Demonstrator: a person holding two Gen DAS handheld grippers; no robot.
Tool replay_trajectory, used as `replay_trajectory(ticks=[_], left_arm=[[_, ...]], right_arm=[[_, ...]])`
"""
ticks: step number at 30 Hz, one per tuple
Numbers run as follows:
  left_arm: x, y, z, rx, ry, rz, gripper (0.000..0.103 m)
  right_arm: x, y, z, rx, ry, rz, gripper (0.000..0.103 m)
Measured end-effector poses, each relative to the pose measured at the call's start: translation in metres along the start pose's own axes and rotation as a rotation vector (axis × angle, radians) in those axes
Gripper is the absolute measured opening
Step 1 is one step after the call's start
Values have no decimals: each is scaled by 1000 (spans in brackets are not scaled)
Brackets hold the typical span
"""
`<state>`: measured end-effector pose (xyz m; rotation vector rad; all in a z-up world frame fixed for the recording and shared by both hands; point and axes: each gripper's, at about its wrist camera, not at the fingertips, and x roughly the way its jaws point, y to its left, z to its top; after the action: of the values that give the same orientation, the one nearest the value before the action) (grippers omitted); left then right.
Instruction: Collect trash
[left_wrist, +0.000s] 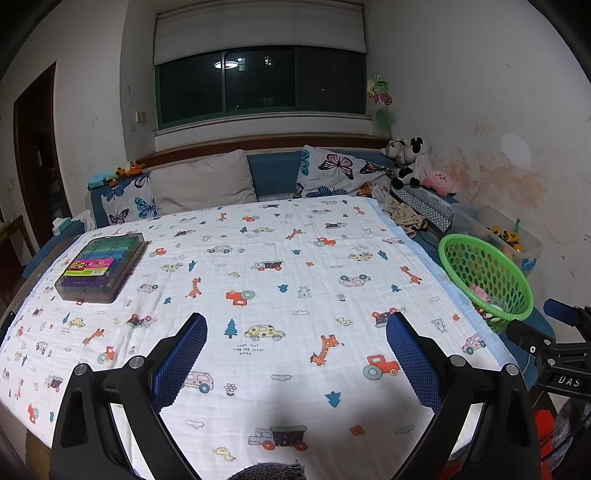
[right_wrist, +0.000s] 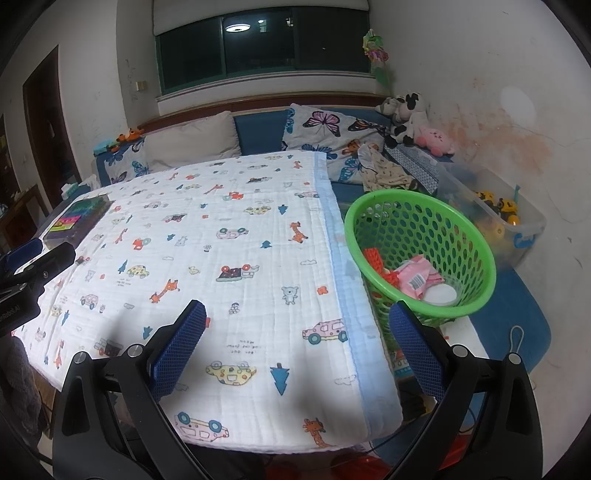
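Both sets of blue-padded fingers spread wide, nothing held: left gripper (left_wrist: 295, 354) over the white cartoon-print blanket (left_wrist: 258, 266) on the counter, right gripper (right_wrist: 297, 350) near its edge. Trash, including a pink wrapper (right_wrist: 419, 278), already inside the green perforated plastic basket (right_wrist: 476, 236) just beside the counter. No loose litter visible on the blanket; probably worth scanning before ending. Leave the clear case of coloured markers (left_wrist: 101, 267) alone.

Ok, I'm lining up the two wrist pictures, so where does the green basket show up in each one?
Left wrist: the green basket sits at the right edge, beside the printed blanket.
Right wrist: the green basket is right of centre, with pink and red trash inside.
Shared landmark: the dark window on the far wall.
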<state>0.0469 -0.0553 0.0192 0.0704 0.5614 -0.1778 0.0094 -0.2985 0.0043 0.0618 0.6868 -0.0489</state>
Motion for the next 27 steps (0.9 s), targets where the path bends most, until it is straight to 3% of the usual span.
replay_trajectory(ticks=[27], left_arm=[[1, 2, -1, 3, -2, 6, 94]], right_arm=[[2, 8, 1, -1, 2, 11, 98]])
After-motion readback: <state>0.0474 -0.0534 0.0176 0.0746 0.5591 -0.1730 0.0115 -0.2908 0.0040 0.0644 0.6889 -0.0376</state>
